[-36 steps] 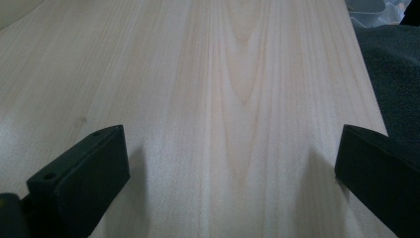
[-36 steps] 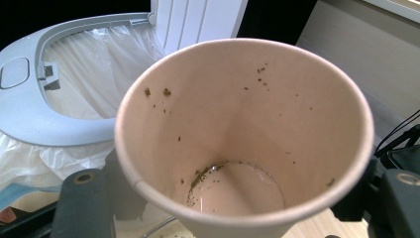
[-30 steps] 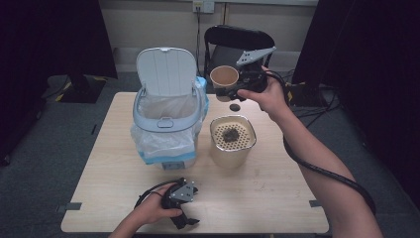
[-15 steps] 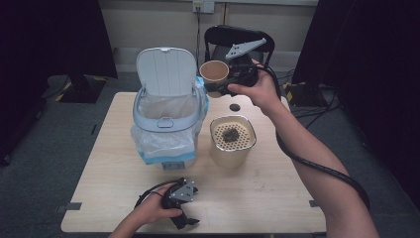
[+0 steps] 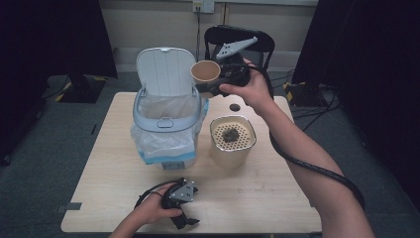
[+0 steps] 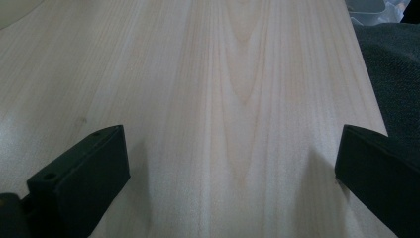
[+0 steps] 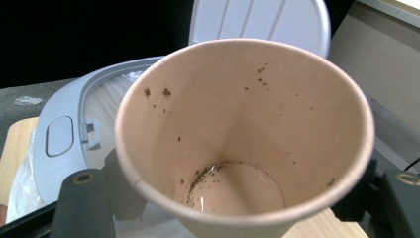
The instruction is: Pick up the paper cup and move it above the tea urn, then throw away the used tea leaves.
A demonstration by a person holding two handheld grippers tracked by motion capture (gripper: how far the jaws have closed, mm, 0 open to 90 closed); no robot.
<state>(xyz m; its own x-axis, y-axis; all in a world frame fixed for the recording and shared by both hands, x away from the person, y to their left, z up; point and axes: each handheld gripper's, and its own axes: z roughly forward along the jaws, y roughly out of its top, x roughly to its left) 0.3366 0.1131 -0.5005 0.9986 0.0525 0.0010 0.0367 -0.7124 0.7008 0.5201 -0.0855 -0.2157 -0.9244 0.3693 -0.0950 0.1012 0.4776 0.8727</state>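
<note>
The paper cup sits pinched between the jaws of my right gripper, its mouth tipped toward the camera, tea specks clinging inside and a little liquid at the bottom. I hold it in the air just beside the raised lid of the lined trash bin, above the far side of the table. Below stands a beige strainer container with dregs on its perforated top. My left gripper rests near the table's front edge, jaws spread wide over bare wood.
</note>
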